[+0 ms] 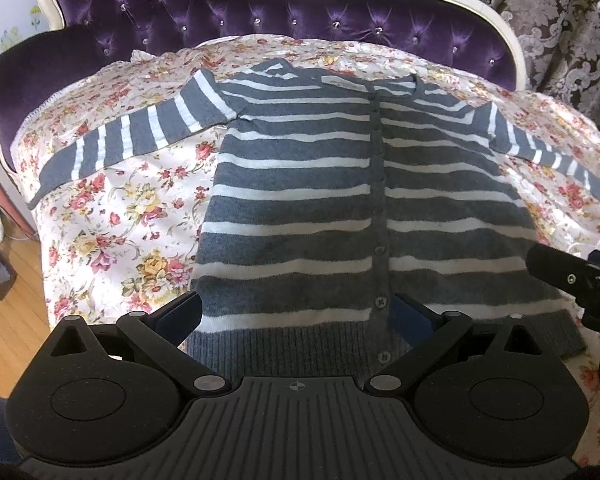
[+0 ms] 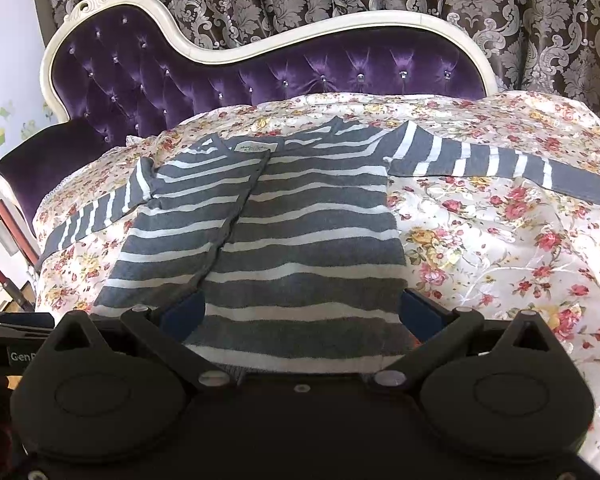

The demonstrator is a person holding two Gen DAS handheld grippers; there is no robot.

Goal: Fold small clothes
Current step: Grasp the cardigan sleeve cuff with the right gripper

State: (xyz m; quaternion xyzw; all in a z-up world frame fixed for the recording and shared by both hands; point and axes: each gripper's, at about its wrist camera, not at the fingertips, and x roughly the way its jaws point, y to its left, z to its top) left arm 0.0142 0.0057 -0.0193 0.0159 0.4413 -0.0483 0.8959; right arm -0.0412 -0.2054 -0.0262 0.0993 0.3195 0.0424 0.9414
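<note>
Both grippers' fingers [image 1: 180, 316] [image 2: 420, 316] spread wide, hiding the striped cardigan's [image 1: 292, 184] hem corners.

Grey-and-white striped knit cardigan [image 1: 300, 208] [image 2: 284, 232]: spread flat, front up, on floral quilt. Buttoned down centre placket; small dark buttons in vertical row. Both long sleeves stretched out sideways, cuffs plain grey. Ribbed grey hem at near edge, neckline at far edge with pale label showing inside collar. Unfolded, few wrinkles.
</note>
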